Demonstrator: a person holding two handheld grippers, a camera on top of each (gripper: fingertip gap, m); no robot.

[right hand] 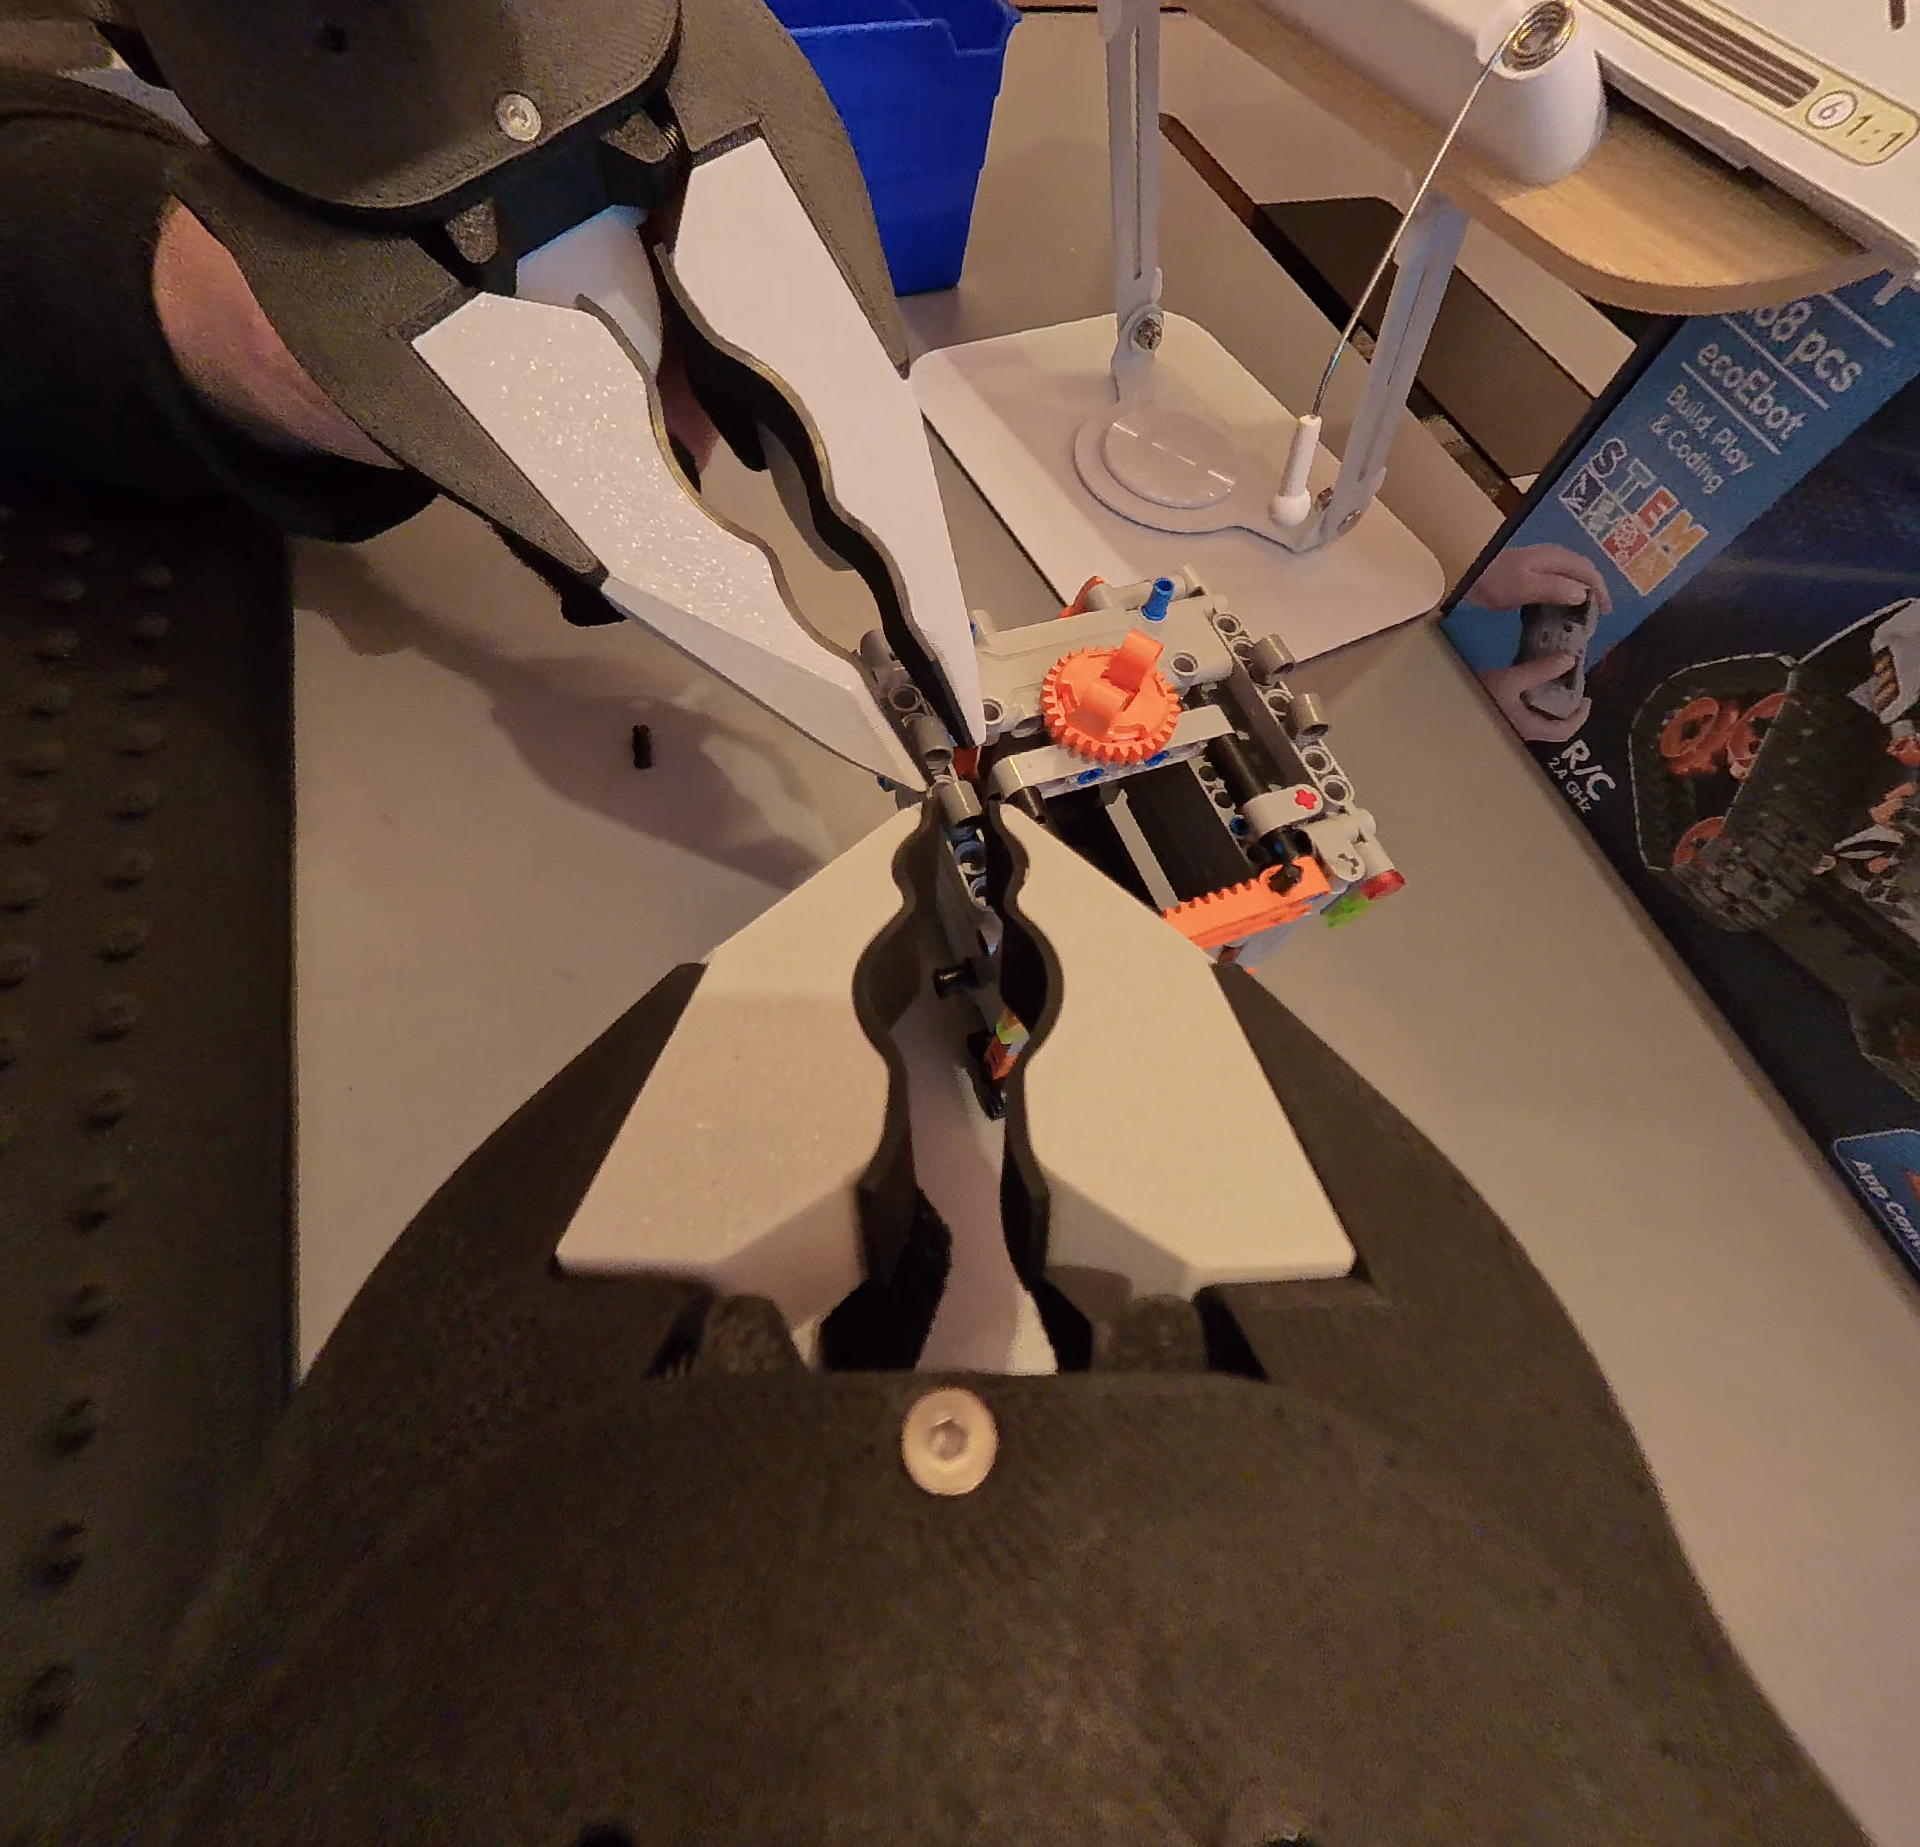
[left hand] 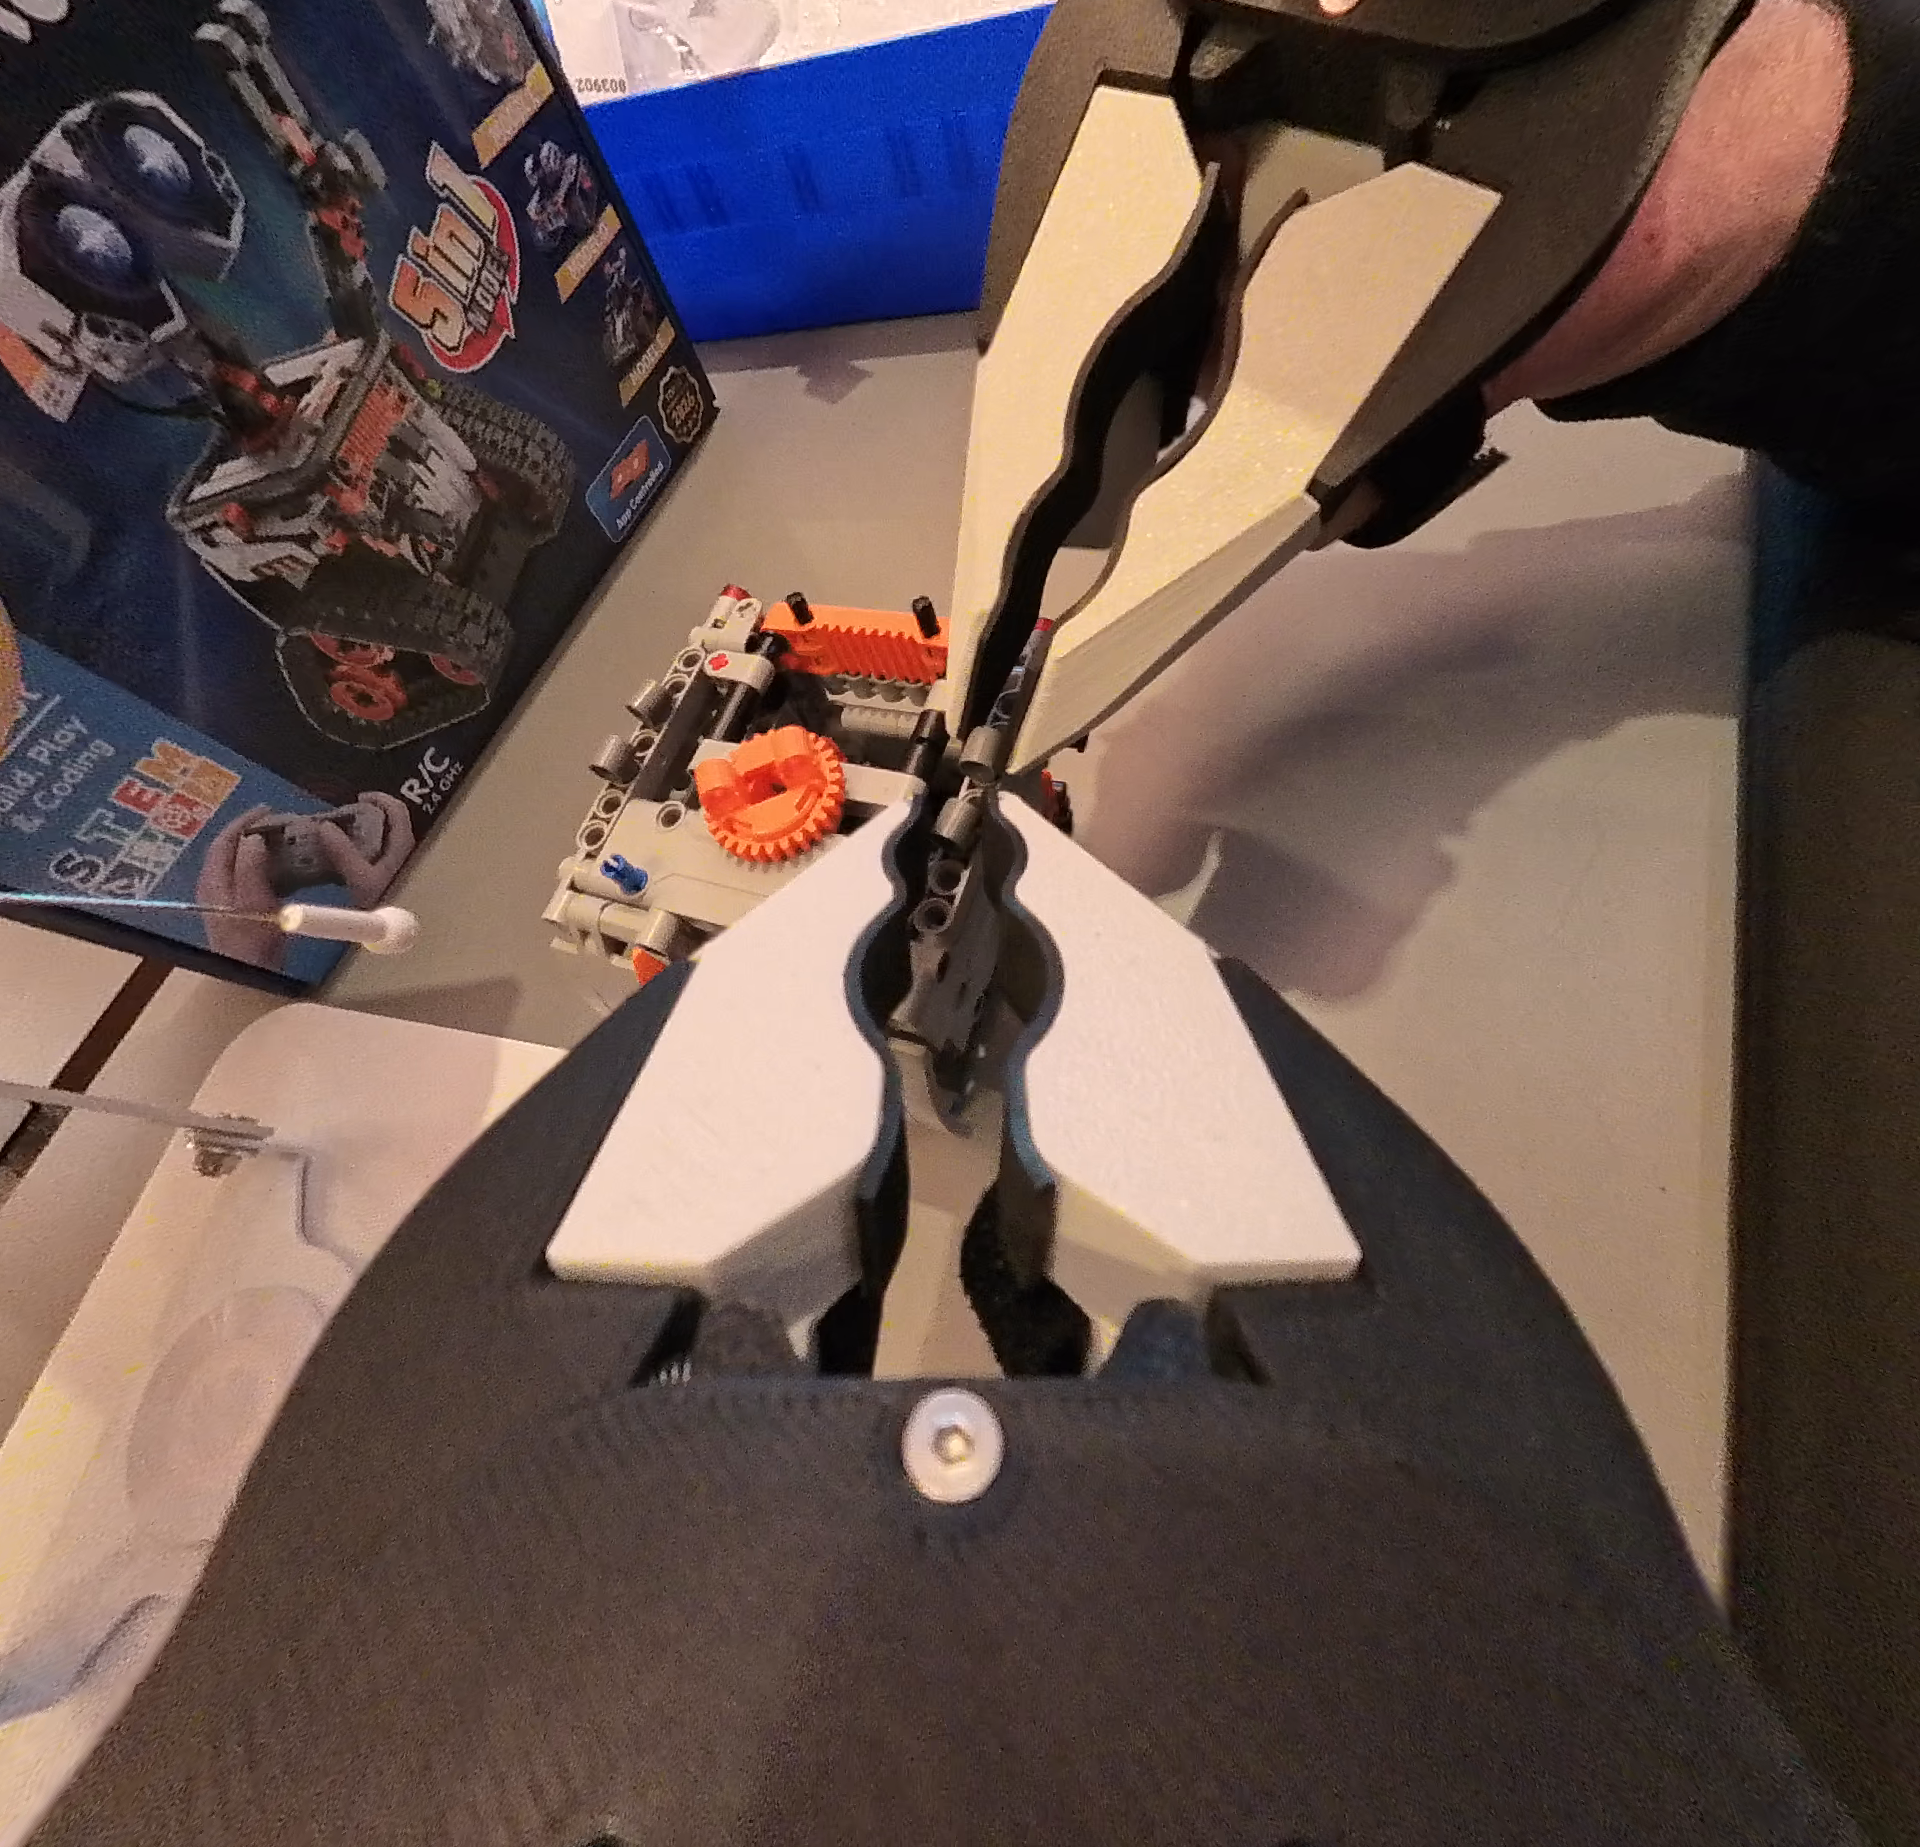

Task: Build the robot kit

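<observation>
A brick model (left hand: 675,841) with a grey frame, an orange gear (left hand: 769,789) and an orange toothed bar (left hand: 862,644) sits on the grey table. My left gripper (left hand: 956,805) is shut on the dark grey beam along the model's right side. My right gripper (left hand: 985,753) comes down from the upper right and is shut on the same side, tip to tip with the left. In the right wrist view my right gripper (right hand: 961,810) pinches the grey side beam of the model (right hand: 1174,758), and my left gripper (right hand: 935,758) meets it from the upper left.
A toy box (left hand: 312,395) stands to the left, also in the right wrist view (right hand: 1766,654). A blue bin (left hand: 821,208) is behind. A white stand base (right hand: 1174,467) holds up a booklet shelf. A small dark pin (right hand: 641,745) lies loose beside a studded dark mat (right hand: 135,862). The tips of both grippers are at nearly the same place. The right tips stand about 4 cm off the orange toothed bar (left hand: 862,644).
</observation>
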